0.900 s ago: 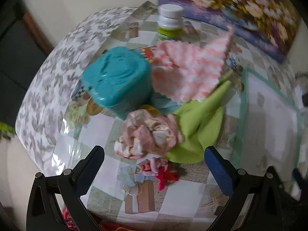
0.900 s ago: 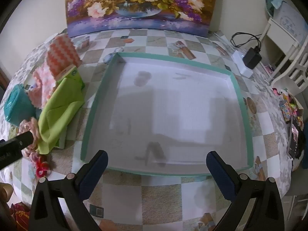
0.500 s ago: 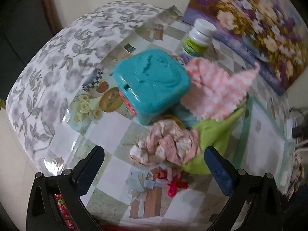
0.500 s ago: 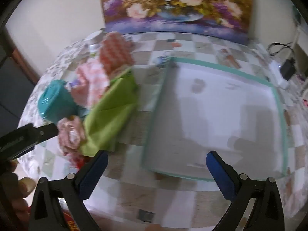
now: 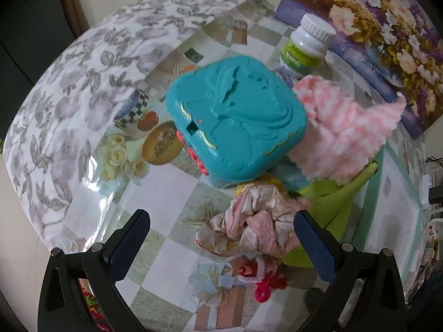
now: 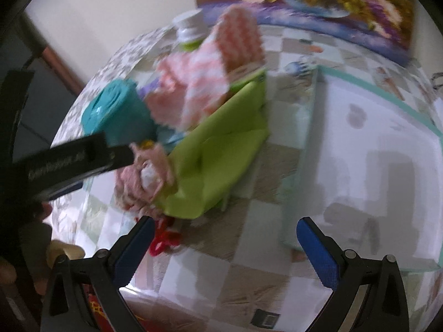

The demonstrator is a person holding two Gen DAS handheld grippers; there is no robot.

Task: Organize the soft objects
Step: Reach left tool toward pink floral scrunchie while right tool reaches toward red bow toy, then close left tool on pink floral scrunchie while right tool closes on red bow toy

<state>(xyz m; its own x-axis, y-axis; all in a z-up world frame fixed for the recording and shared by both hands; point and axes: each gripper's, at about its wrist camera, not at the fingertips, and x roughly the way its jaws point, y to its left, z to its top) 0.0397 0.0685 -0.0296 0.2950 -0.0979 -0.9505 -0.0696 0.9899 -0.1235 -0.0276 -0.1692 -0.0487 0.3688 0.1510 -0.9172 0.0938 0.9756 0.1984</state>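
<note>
Two grippers, what state?
— Left gripper (image 5: 221, 232) and right gripper (image 6: 225, 238): jaws spread wide, nothing between them.

What changed?
— Both views have swung from the empty tray (image 6: 409, 105) toward the pile. The left one now hangs over the crumpled pink cloth (image 5: 249, 227), beside the green cloth (image 5: 332, 204) and teal box (image 5: 235, 121), near the table's left edge.

Meaning?
— Probably a first pickup; nothing sorted yet.

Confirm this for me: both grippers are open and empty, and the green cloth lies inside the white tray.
Not quite. Both grippers, left and right, are open and empty, but the green cloth lies on the table beside the white tray, not inside it. The right wrist view shows the tray holding nothing.
</note>
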